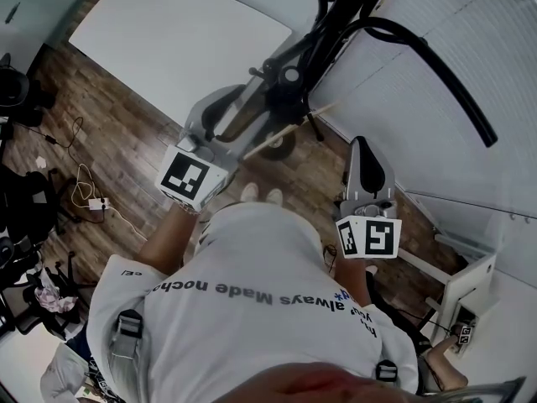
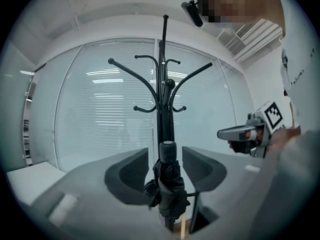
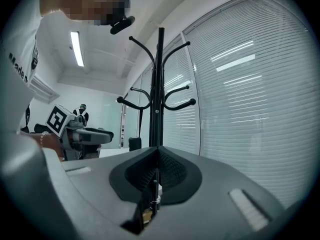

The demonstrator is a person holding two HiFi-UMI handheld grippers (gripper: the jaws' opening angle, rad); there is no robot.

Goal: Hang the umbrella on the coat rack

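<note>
Black umbrella (image 2: 170, 189) seemingly clamped upright, left tool (image 2: 165, 153) level

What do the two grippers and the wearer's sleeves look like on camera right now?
The left gripper and right gripper are the same build: smooth light-grey bodies ending in dark ribbed pads. Each carries a white cube printed with black square markers. No cables show on either. The person wears a white short-sleeved T-shirt with dark lettering, and buckled straps at the shoulders.
</note>
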